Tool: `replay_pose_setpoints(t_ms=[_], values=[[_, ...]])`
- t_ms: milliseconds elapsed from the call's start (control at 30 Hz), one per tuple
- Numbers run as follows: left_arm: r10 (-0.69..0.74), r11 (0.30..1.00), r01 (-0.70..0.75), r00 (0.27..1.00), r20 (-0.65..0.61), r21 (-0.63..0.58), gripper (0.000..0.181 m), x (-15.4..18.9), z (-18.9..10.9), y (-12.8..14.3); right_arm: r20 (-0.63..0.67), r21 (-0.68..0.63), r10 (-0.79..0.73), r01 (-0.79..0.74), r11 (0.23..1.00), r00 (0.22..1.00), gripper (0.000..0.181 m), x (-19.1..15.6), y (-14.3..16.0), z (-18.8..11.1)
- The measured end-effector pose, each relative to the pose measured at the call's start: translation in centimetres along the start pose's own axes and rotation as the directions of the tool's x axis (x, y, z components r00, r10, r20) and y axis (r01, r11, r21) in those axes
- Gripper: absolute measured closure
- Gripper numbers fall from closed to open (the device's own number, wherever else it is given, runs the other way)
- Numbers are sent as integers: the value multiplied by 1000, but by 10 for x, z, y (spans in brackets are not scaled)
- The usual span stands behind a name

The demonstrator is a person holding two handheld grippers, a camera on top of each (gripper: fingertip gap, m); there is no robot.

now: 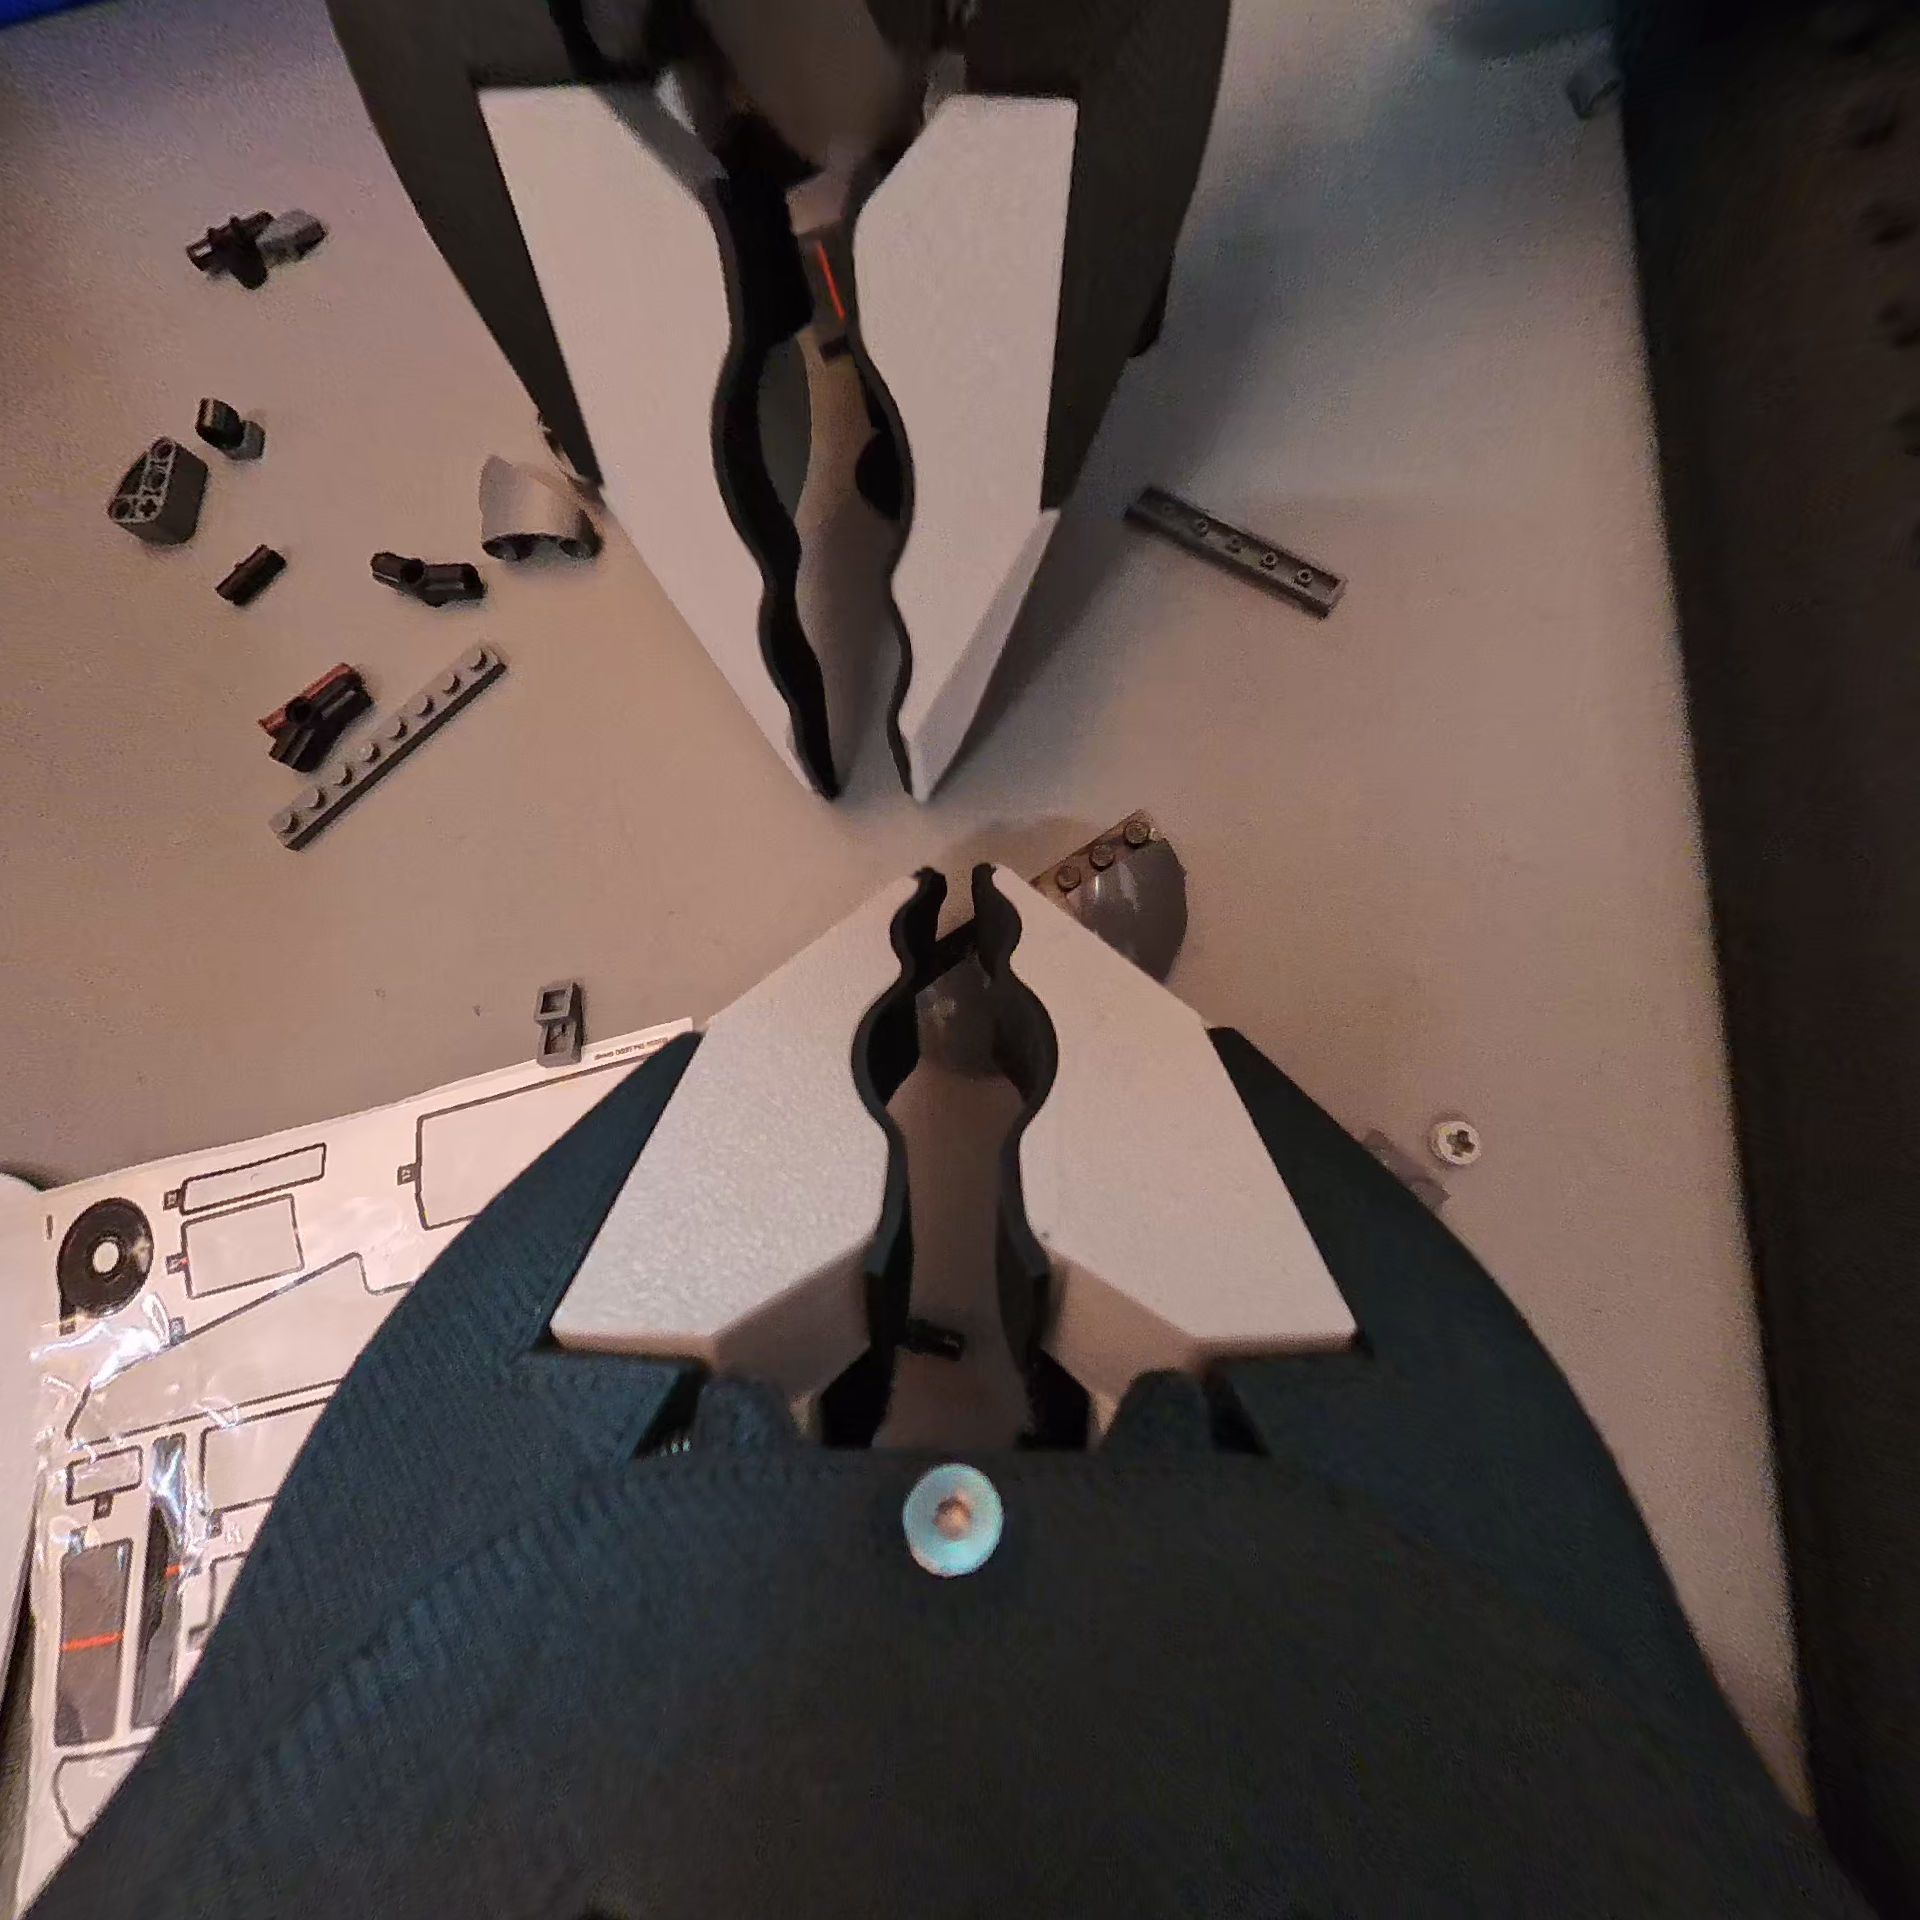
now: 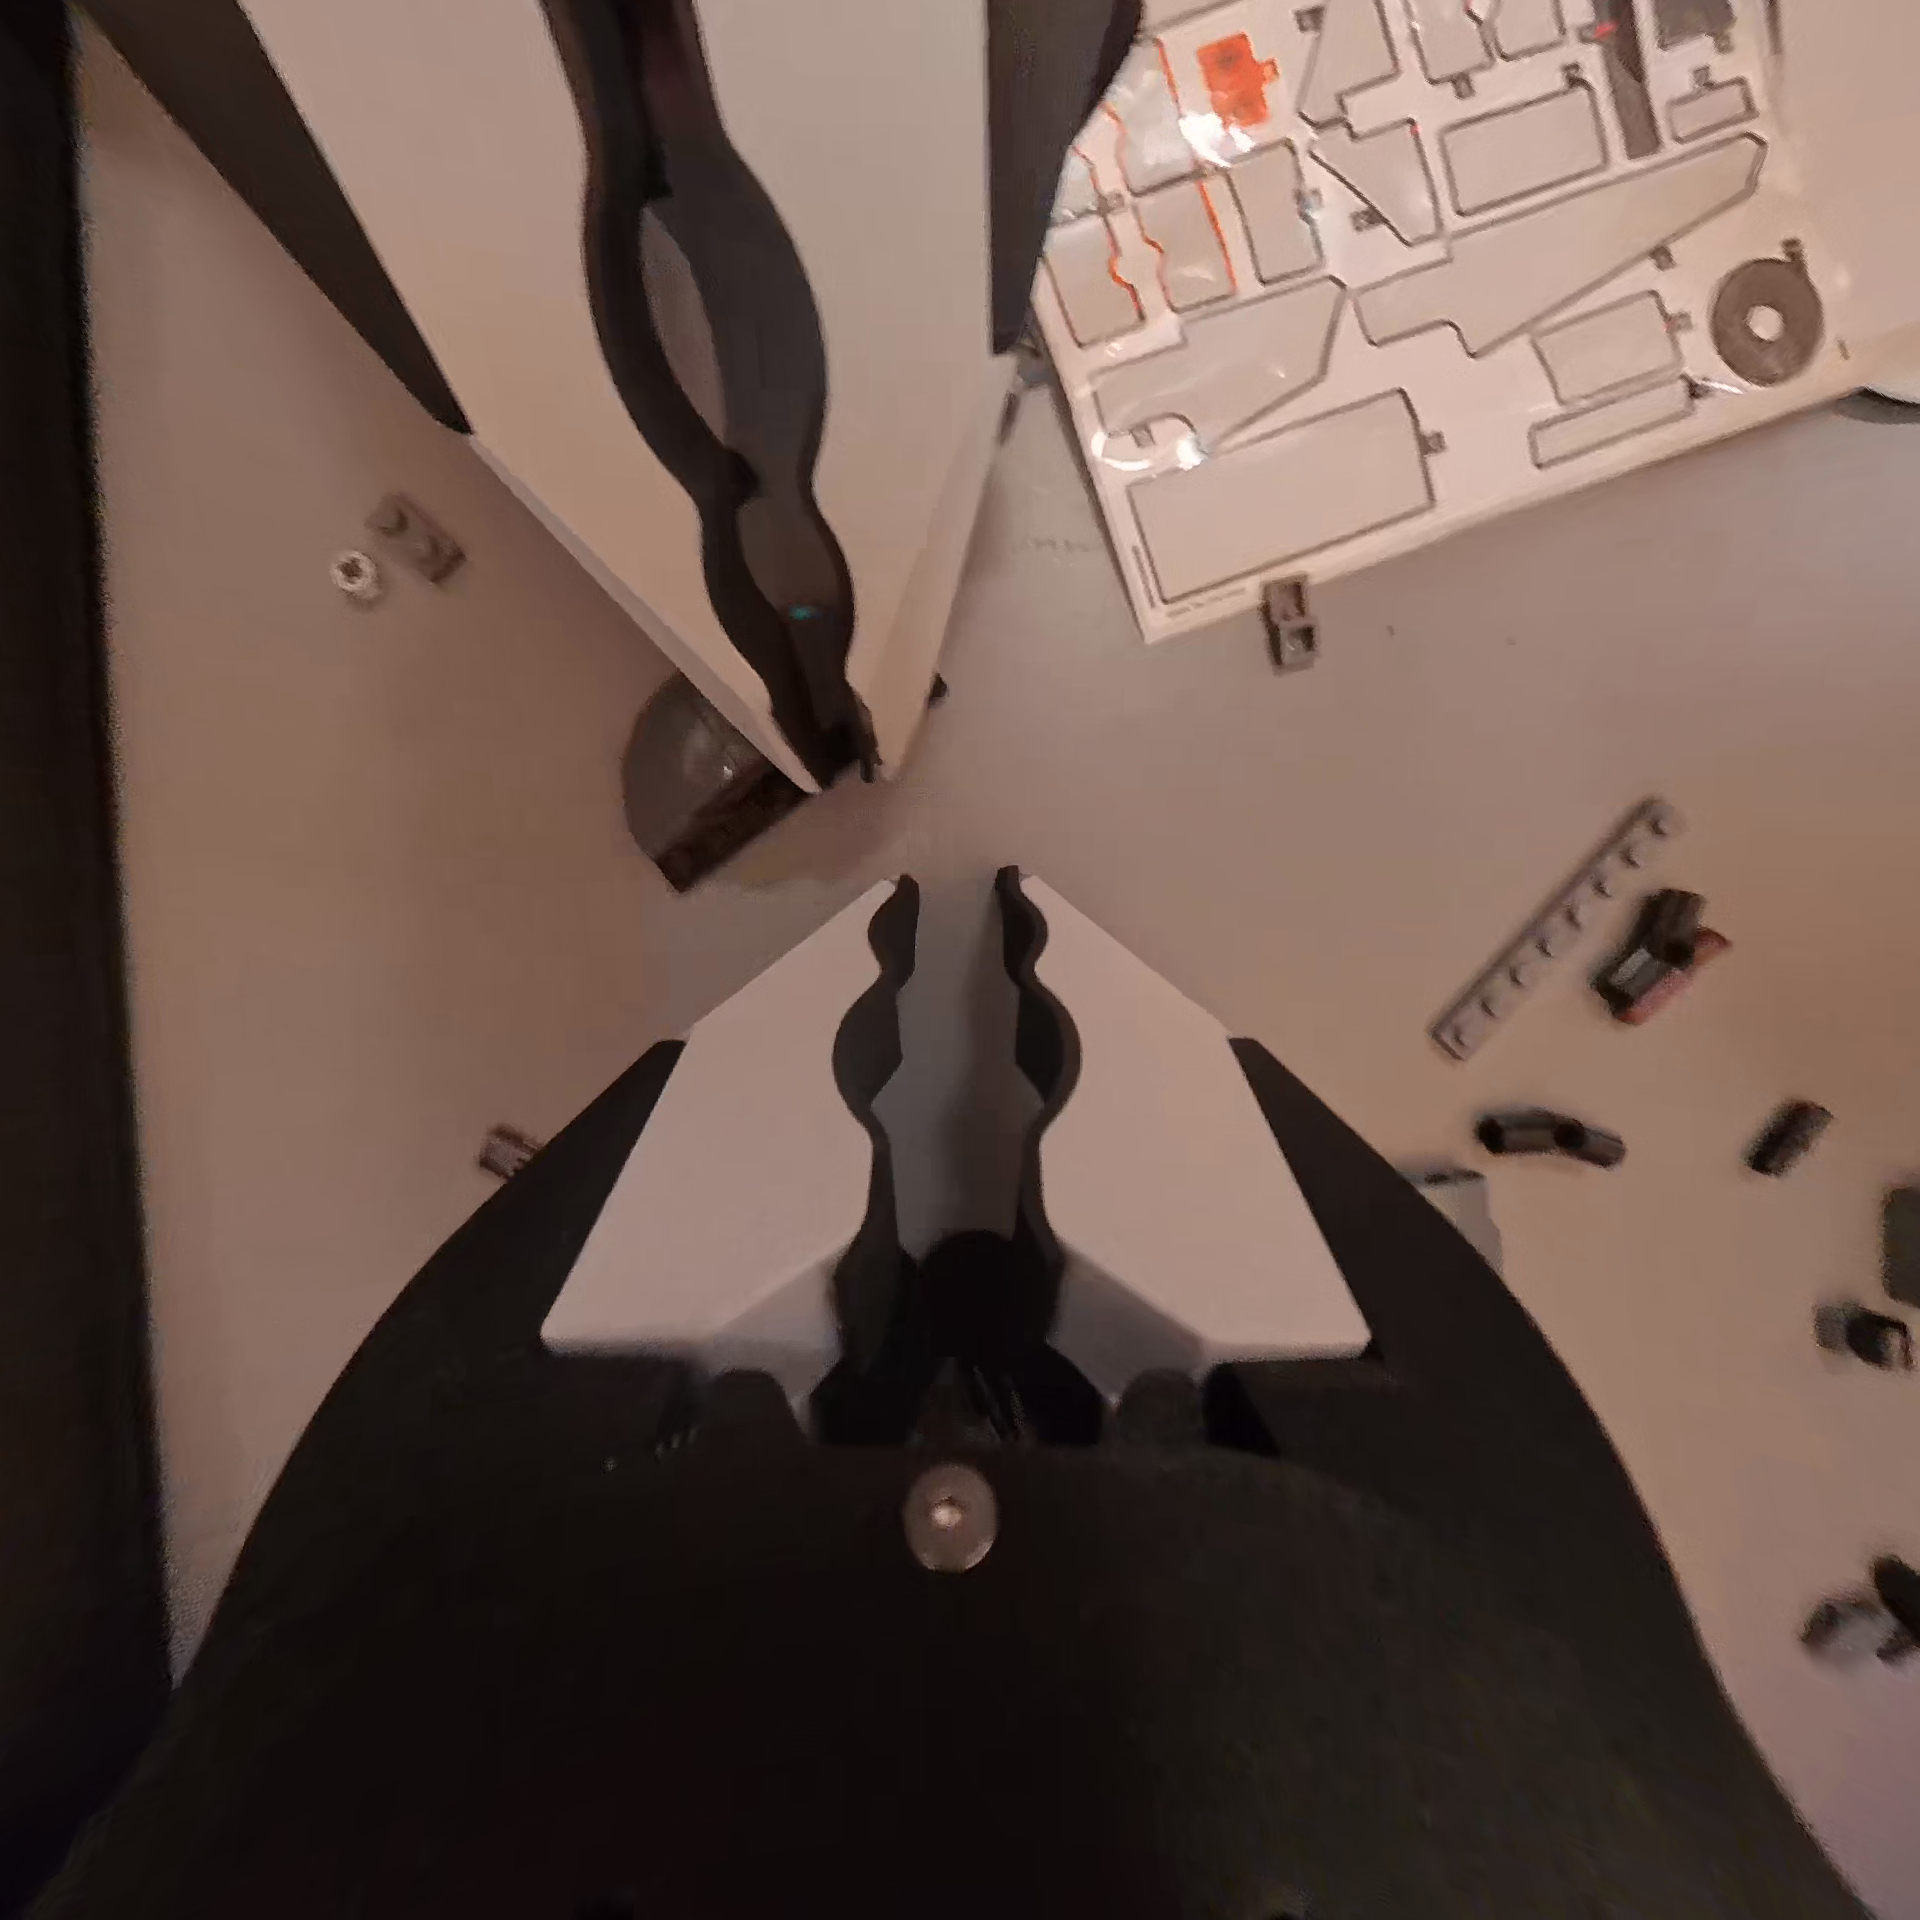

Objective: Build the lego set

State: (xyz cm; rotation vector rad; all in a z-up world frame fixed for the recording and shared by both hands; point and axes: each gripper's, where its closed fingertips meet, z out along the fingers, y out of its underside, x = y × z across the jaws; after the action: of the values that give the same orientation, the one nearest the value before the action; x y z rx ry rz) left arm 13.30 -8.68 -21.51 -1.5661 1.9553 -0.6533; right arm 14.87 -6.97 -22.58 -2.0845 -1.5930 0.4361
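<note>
My left gripper (image 1: 958, 883) is nearly shut, tips pinching the edge of a dark grey curved lego piece (image 1: 1127, 899) with studs along one side. Most of the piece sticks out under its right finger. The right wrist view shows the same piece (image 2: 675, 774) beside the left gripper (image 2: 852, 764). My right gripper (image 2: 954, 881) faces it tip to tip, a short way apart. Its jaws stand a little apart with only table between them. It also shows in the left wrist view (image 1: 873, 792).
A sticker sheet (image 1: 208, 1299) (image 2: 1403, 312) lies beside the left gripper. A long grey plate (image 1: 390, 748) (image 2: 1548, 925), a grey holed strip (image 1: 1236, 566) and several small black and grey pieces (image 1: 156, 488) are scattered on the table. A dark edge (image 1: 1787, 727) borders one side. Only a small space, under 4 cm, lies between the two pairs of fingers. The long grey plate (image 2: 1548, 925) lies around 10 cm away from my right fingertips. Seen from the left wrist view (image 1: 396, 748) as well.
</note>
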Motion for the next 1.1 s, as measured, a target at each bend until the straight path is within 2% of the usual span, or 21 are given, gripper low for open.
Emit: replay_pose_setpoints(t_ms=[133, 233, 333, 500, 667, 1100], values=[[-30, 999, 29, 999, 36, 30, 177, -10, -8, -3, -26, 27, 23, -22, 999, 999, 169, 7, -1, -7], [-67, 998, 65, 995, 71, 23, 178, -21, -15, 4, 17, 96, 22, -24, 995, 1000, 168, 0, -13, -13], [-93, 995, 94, 991, 98, -12, 178, -29, -19, 15, 66, 125, 6, -14, 992, 998, 160, -10, -20, -15], [-99, 992, 105, 991, 95, -64, 177, -30, -16, 26, 128, 98, -20, 7, 995, 992, 148, -25, -20, -8], [-87, 989, 95, 993, 74, -112, 177, -25, -10, 33, 159, 84, -38, 25, 996, 987, 144, -34, -23, -2], [-72, 988, 81, 995, 74, -129, 181, -22, -11, 34, 93, 38, -6, 3, 999, 996, 146, -19, -12, -2]])
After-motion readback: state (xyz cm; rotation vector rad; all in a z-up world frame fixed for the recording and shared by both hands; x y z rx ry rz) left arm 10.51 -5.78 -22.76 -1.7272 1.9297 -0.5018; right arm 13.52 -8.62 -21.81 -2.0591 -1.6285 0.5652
